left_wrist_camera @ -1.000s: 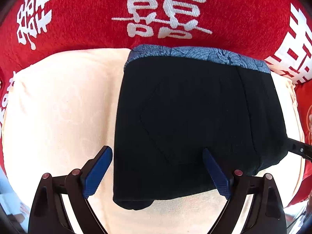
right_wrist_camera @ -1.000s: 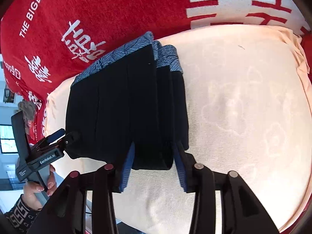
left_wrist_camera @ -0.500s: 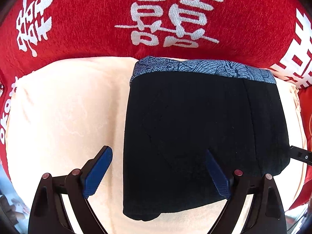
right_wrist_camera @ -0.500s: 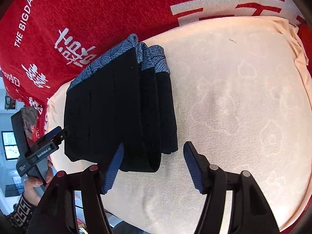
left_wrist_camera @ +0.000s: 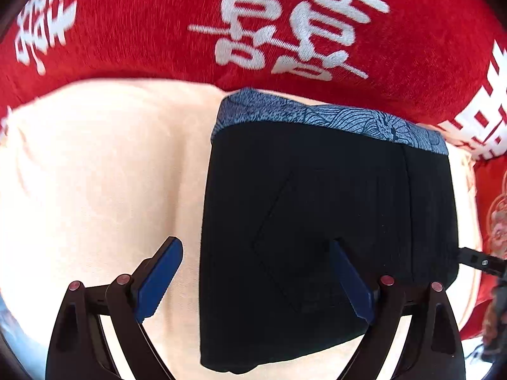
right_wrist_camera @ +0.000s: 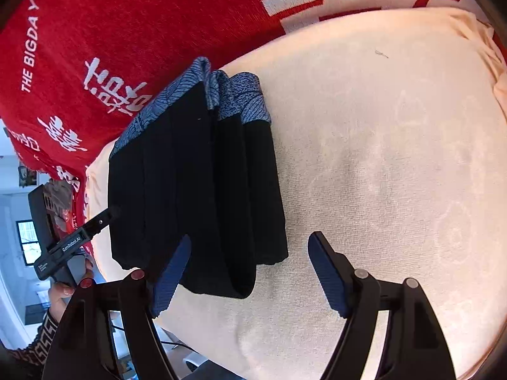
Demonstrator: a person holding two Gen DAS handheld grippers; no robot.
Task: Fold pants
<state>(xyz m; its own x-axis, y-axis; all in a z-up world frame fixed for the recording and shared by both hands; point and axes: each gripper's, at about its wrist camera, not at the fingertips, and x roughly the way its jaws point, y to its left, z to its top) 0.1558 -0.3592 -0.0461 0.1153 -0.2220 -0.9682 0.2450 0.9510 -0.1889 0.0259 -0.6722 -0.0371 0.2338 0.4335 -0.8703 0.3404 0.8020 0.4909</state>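
Note:
The black pants (left_wrist_camera: 317, 215) lie folded into a compact stack on a cream towel (left_wrist_camera: 95, 174), with a blue patterned waistband (left_wrist_camera: 332, 117) at the far edge. My left gripper (left_wrist_camera: 256, 281) is open and empty, its jaws straddling the stack's near left edge. In the right wrist view the folded pants (right_wrist_camera: 196, 196) show several layers, waistband (right_wrist_camera: 234, 98) far. My right gripper (right_wrist_camera: 250, 275) is open and empty, just short of the stack's near right corner. The left gripper's tip (right_wrist_camera: 95, 224) shows at the stack's left side.
A red blanket with white characters (left_wrist_camera: 285, 25) covers the surface behind the towel, also in the right wrist view (right_wrist_camera: 126, 31). The cream towel (right_wrist_camera: 396, 158) stretches wide to the right of the pants. A room and floor show past the bed's left edge (right_wrist_camera: 19, 237).
My right gripper has opened wide, let go of the stack's near edge and drawn back a little. My left gripper stays open and has drifted slightly back and left.

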